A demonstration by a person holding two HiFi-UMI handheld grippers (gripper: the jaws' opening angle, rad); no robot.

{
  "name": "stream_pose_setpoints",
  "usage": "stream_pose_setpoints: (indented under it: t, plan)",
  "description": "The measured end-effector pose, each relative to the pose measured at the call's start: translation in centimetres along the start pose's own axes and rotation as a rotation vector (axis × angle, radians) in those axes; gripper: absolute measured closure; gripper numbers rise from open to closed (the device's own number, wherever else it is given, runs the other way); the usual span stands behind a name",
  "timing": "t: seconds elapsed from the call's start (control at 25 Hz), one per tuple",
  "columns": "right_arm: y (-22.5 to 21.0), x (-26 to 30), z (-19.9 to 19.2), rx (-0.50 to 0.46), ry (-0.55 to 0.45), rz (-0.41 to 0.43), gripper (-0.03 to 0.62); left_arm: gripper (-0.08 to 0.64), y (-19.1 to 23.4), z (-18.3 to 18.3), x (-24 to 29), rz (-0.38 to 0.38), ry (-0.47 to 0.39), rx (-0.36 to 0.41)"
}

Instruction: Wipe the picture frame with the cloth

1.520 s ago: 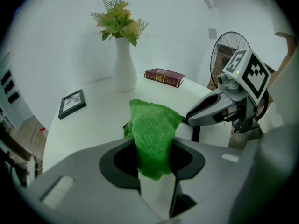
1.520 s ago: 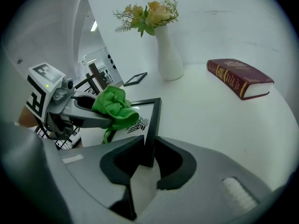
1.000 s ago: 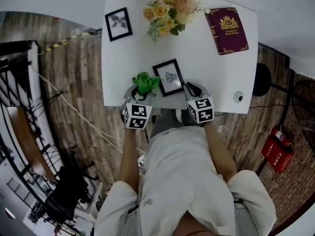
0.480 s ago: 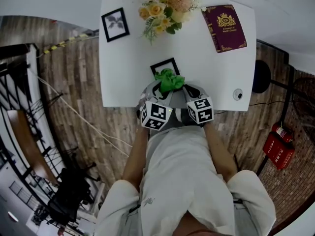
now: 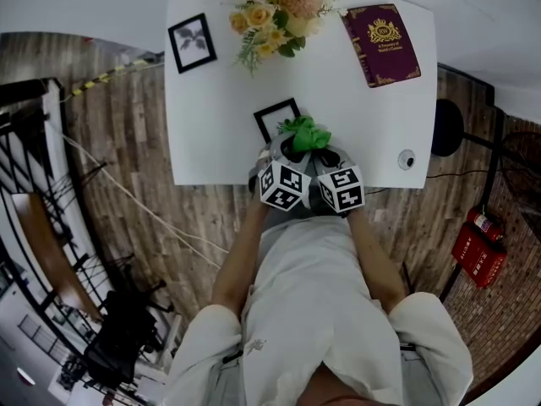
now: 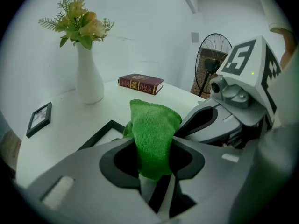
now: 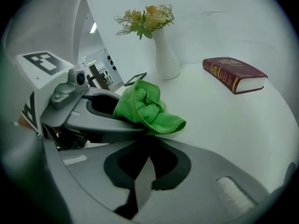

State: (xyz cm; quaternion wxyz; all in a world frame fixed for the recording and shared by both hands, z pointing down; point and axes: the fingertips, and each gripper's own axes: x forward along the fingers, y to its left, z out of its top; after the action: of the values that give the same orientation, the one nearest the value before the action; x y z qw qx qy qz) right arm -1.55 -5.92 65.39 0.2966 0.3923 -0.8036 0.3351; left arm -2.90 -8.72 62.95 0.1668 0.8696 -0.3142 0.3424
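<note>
The black picture frame (image 5: 274, 118) lies near the front edge of the white table (image 5: 211, 134). A bunched green cloth (image 5: 306, 132) covers its right part. My left gripper (image 5: 292, 148) is shut on the cloth (image 6: 153, 132), which stands up out of the jaws above the frame's edge (image 6: 100, 134). My right gripper (image 5: 326, 153) sits close beside it at the frame's near right corner. Its jaws are shut, with a thin pale strip between them (image 7: 143, 177) and the frame's dark edge just ahead. From this side the cloth (image 7: 145, 105) hangs over the left gripper's finger.
At the back of the table stand a white vase of yellow flowers (image 5: 272, 8), a dark red book (image 5: 380, 42) and a second small black frame (image 5: 191, 42). A small round object (image 5: 407, 160) is near the front right corner. A fan (image 6: 211, 62) stands past the table.
My left gripper has carried the cloth to the right, from beside the frame's left edge across onto its right part, ending close against the right gripper. The right gripper stays put.
</note>
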Motion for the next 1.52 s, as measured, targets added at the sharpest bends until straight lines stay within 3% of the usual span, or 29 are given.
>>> stream_pose_setpoints:
  t: [0.84, 1.2, 1.52]
  plan:
    - [-0.4, 0.1, -0.1, -0.003, 0.006, -0.046, 0.584, 0.391, 0.6, -5.6, -5.0, 0.053, 0.093, 0.067]
    - [-0.6, 0.0, 0.1, -0.017, 0.017, -0.069, 0.584, 0.391, 3.0, -9.0, -8.6, 0.125, 0.109, -0.031]
    - [-0.1, -2.8, 4.4, -0.114, -0.123, -0.070, 0.583, 0.391, 7.3, -6.8, -12.4, 0.239, -0.034, -0.122]
